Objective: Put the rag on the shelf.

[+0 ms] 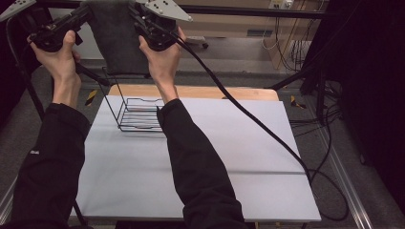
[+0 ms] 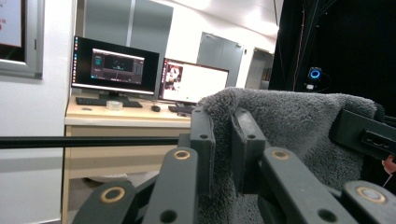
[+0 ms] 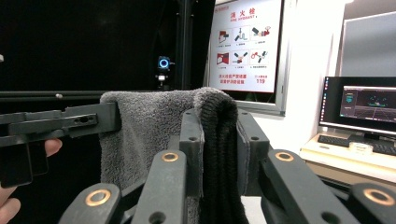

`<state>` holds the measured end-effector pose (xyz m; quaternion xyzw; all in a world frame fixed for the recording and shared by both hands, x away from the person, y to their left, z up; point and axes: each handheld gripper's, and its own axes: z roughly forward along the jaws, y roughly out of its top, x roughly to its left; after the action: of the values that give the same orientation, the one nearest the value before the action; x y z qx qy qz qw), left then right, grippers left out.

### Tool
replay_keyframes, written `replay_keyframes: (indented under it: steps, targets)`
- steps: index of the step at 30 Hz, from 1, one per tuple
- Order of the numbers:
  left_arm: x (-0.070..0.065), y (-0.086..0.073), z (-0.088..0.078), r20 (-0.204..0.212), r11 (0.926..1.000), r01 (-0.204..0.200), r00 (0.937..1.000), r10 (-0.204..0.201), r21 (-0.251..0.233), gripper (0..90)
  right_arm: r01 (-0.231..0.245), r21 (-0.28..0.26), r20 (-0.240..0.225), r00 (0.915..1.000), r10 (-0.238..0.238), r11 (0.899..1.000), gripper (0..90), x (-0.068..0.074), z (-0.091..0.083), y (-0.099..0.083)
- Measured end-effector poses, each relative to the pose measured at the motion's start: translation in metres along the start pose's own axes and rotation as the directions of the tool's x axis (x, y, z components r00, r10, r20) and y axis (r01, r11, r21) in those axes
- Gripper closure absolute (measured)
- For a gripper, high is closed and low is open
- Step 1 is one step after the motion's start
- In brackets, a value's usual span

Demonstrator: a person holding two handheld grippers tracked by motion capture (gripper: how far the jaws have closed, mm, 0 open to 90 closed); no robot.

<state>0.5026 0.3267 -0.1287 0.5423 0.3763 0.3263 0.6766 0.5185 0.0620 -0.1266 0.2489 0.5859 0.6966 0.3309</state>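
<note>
A dark grey towel (image 1: 117,40) hangs spread between my two grippers, held high above the far edge of the table. My left gripper (image 1: 88,13) is shut on its left top corner; in the left gripper view its jaws (image 2: 223,140) pinch the fluffy towel (image 2: 289,121). My right gripper (image 1: 136,16) is shut on the right top corner, and the right gripper view shows the jaws (image 3: 219,140) clamped on a folded edge of the towel (image 3: 149,126). A black wire rack (image 1: 136,114) stands on the table below the towel.
The white table top (image 1: 229,152) stretches to the right and near side of the rack. A black cable (image 1: 248,119) trails from the right gripper across it. A black frame bar (image 1: 248,9) runs along the top. Beyond are desks with monitors (image 2: 114,65) and a wall poster (image 3: 245,46).
</note>
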Motion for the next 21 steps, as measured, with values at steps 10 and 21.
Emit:
replay_keyframes:
  steps: [10, 21]
  targets:
    - [0.009, -0.009, 0.003, -0.001, 0.9992, -0.003, 1.0, 0.003, 0.039, 80.6, -0.027, 0.027, -0.002, 0.9996, 0.027, 0.999, 76.5, -0.003, 0.006, -0.014]
    - [0.009, -0.02, -0.004, 0.015, 0.998, -0.026, 0.9996, 0.025, 0.058, 80.6, -0.043, 0.049, -0.012, 0.999, 0.043, 0.998, 76.5, -0.003, 0.001, -0.024]
